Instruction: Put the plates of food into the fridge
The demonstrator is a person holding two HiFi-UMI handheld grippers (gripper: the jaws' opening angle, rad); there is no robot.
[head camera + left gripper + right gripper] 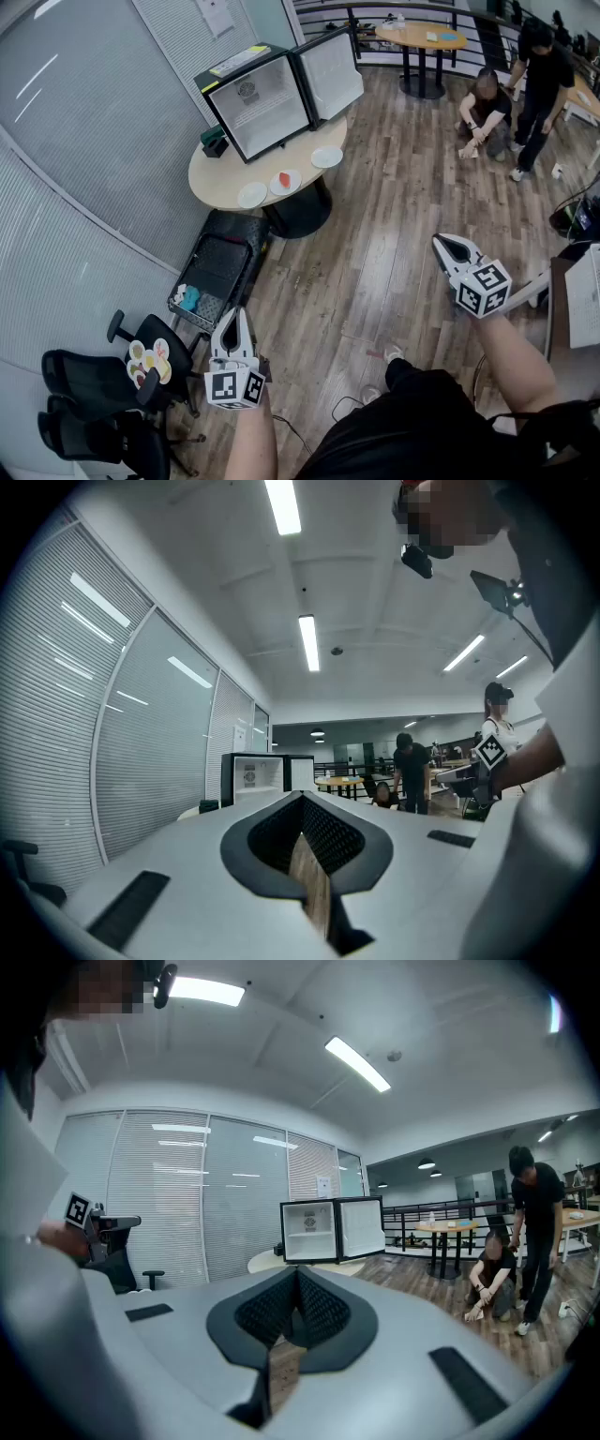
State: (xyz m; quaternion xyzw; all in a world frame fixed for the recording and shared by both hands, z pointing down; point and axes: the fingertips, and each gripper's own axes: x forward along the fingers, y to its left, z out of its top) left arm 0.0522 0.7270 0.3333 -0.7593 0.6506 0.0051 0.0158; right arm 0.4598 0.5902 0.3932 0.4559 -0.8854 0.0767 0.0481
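Note:
A small black fridge (262, 108) stands on a round beige table (216, 178) with its door (330, 70) swung open; it also shows far off as the fridge (251, 775) and the fridge (314, 1230). Three white plates lie along the table's front edge: a left plate (251, 195), a middle plate (285, 181) with red food, and a right plate (326, 157). My left gripper (234, 317) (303, 803) and right gripper (442, 243) (297, 1279) are both shut and hold nothing. They hover over the wooden floor, well short of the table.
A black cart (217, 272) stands on the floor in front of the table. Black office chairs (94, 384) crowd the lower left, one carrying a colourful plate (150, 361). Two people (511, 94) are at the far right beside another round table (422, 37). A desk edge (581, 291) is at my right.

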